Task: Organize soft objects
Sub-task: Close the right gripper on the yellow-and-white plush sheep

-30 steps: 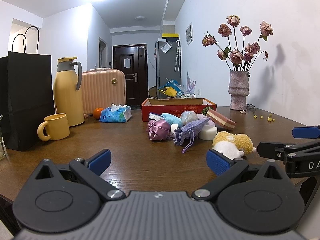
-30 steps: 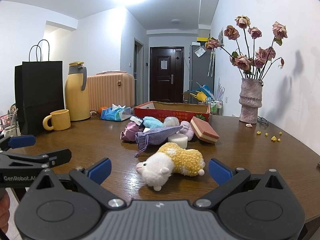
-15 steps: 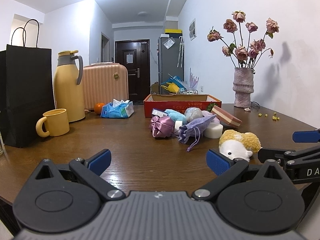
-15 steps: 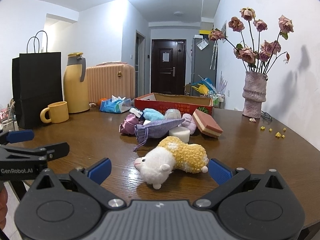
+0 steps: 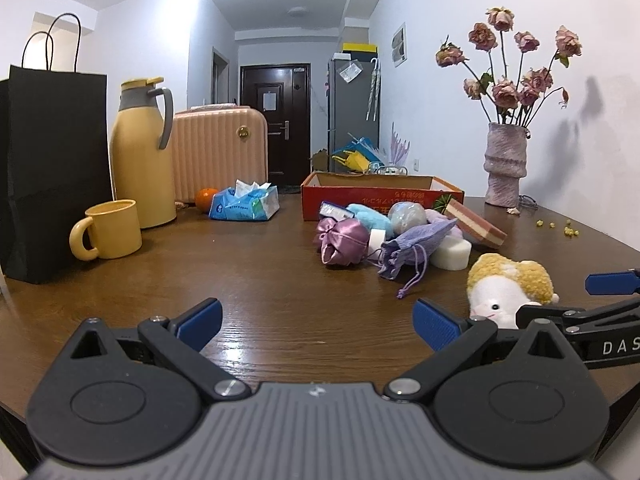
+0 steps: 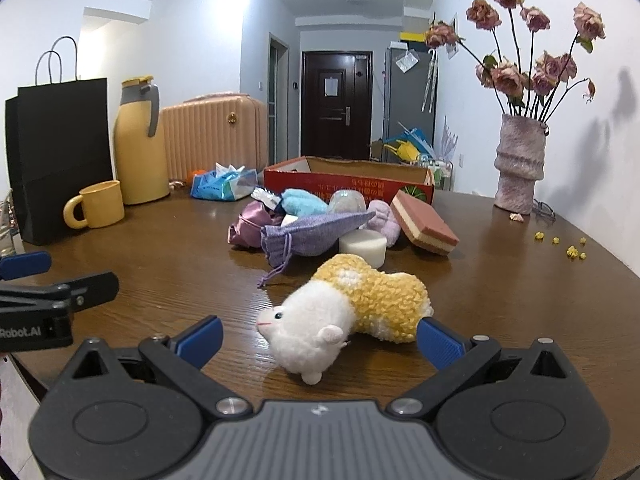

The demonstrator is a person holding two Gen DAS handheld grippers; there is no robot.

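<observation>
A white and yellow plush toy [image 6: 344, 312] lies on the brown table, just ahead of my open right gripper [image 6: 318, 336], between its fingers' line; it also shows in the left wrist view [image 5: 506, 284]. Behind it is a pile of soft things: a lilac drawstring pouch [image 6: 312, 234], a purple satin pouch [image 5: 342, 240], a blue cloth [image 6: 302, 202], a white sponge [image 6: 362, 244], a pink layered sponge [image 6: 424, 224]. A red cardboard box [image 6: 352, 182] stands behind the pile. My left gripper [image 5: 316, 320] is open and empty over bare table, left of the toy.
At the left stand a black paper bag [image 5: 52, 172], a yellow thermos [image 5: 140, 152], a yellow mug [image 5: 110, 230], a tissue pack [image 5: 244, 202] and an orange [image 5: 206, 198]. A vase of dried roses [image 6: 518, 168] stands at the back right.
Both grippers have moved forward toward the pile; the plush toy now sits closer to the right gripper's fingers. Both stay open.
</observation>
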